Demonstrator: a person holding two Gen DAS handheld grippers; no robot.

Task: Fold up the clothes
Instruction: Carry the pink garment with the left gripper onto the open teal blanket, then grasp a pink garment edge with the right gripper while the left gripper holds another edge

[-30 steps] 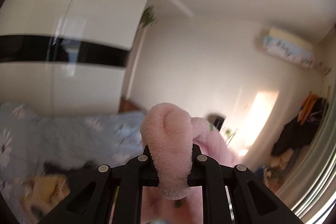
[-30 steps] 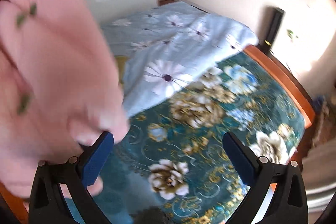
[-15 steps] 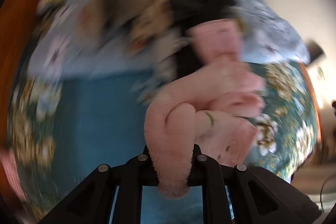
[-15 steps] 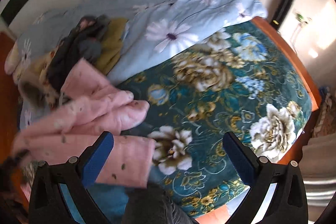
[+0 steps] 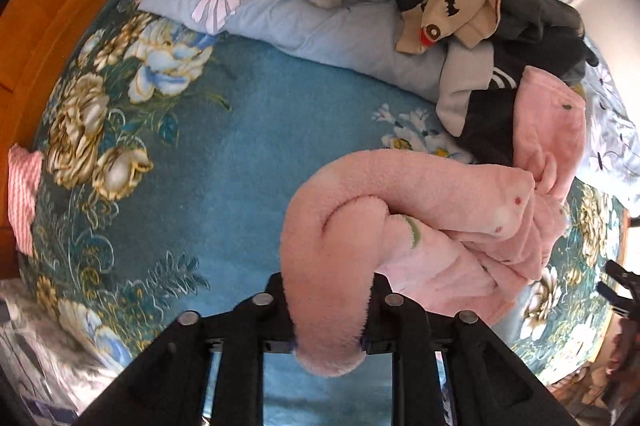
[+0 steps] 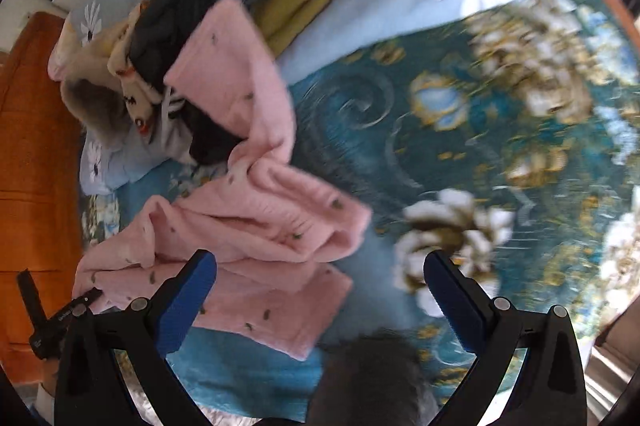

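Fleece (image 5: 440,210), swung high a second earlier, had dropped onto the bedspread (image 5: 240,154), crumpled ahead of both grippers. Left gripper (image 5: 328,314) stayed clenched on one edge; right gripper (image 6: 320,290) hung wide and empty, so spreading flat likely came next.

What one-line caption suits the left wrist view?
Left gripper clamps an edge of the pink fleece garment, crumpled on the floral bedspread beside piled clothes.
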